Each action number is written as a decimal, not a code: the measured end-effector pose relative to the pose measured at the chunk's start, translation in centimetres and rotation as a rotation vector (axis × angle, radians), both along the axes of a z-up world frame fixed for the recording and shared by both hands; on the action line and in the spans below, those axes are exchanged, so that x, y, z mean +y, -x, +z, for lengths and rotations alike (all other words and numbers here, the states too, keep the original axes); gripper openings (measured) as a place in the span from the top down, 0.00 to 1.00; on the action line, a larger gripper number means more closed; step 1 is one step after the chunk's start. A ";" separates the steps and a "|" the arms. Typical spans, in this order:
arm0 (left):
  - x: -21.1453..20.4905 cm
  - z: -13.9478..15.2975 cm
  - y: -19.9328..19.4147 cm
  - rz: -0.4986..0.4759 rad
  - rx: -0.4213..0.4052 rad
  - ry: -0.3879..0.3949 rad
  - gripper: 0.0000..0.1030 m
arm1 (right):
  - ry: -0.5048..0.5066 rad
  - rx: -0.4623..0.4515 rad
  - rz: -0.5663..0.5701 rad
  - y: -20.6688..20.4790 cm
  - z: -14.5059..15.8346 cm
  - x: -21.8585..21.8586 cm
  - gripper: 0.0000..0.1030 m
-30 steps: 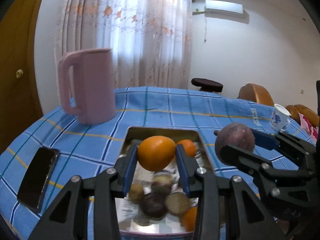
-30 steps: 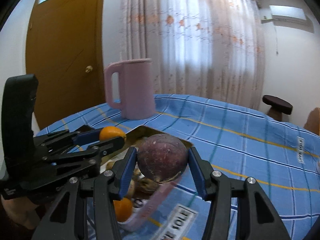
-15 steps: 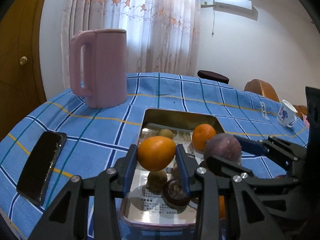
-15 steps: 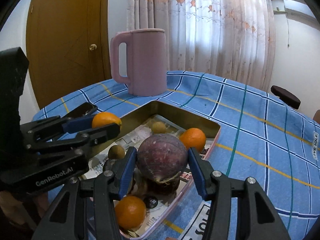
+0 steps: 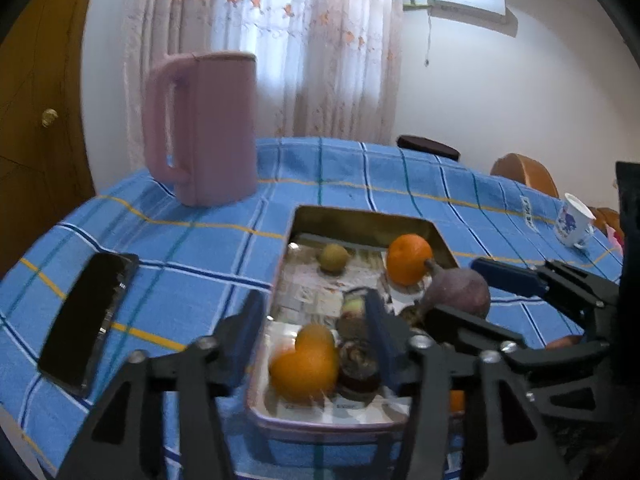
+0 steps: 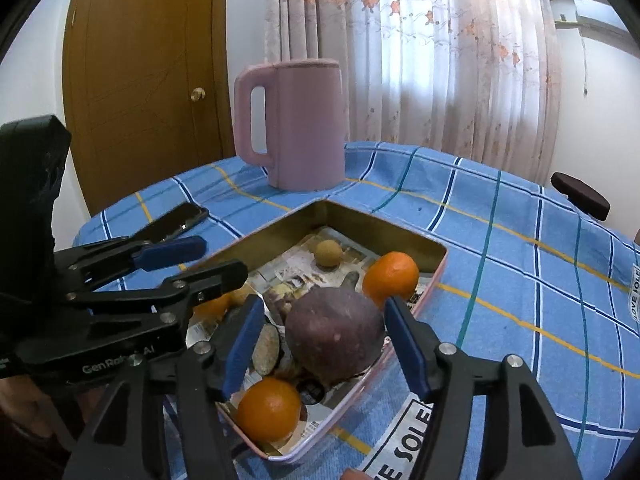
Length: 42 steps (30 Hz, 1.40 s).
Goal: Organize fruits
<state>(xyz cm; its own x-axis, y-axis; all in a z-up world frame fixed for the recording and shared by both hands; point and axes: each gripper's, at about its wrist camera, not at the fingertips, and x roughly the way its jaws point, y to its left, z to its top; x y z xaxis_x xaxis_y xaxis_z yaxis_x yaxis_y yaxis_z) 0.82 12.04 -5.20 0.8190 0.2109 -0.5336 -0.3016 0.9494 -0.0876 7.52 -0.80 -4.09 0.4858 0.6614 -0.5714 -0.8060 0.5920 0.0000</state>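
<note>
A rectangular tin tray [image 5: 362, 218] [image 6: 384, 232] lined with newspaper holds several fruits. My left gripper [image 5: 316, 320] is open; an orange [image 5: 304, 368] lies in the tray below its fingers, blurred. My right gripper [image 6: 324, 340] is open around a large dark purple fruit [image 6: 334, 330] that rests on other fruits in the tray; it also shows in the left wrist view [image 5: 458, 292]. Other oranges [image 6: 392, 280] [image 6: 268, 410] and a small tan fruit [image 6: 328, 254] lie in the tray.
A pink jug [image 5: 202, 128] [image 6: 298, 124] stands behind the tray on the blue checked tablecloth [image 5: 192, 248]. A black phone [image 5: 88, 316] lies at the left. A white cup [image 5: 572, 222] stands at the far right. A wooden door [image 6: 148, 80] is behind.
Both grippers have opened. The orange has dropped from the left gripper into the tray, and the purple fruit has come free of the right gripper's pads and rests on the fruits.
</note>
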 end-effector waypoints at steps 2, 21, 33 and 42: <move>0.2 0.5 0.5 0.015 -0.024 -0.002 0.25 | -0.024 -0.005 0.006 0.4 0.6 -0.4 0.36; -1.4 3.5 2.7 -0.005 -0.110 -0.027 0.12 | -0.085 -0.122 -0.086 2.9 4.3 -3.8 0.26; -2.8 3.9 2.7 -0.020 -0.112 -0.041 0.04 | -0.095 -0.136 -0.149 2.7 4.5 -5.8 0.25; -3.3 4.0 2.6 -0.026 -0.107 -0.051 0.04 | -0.104 -0.138 -0.166 2.5 4.5 -6.3 0.24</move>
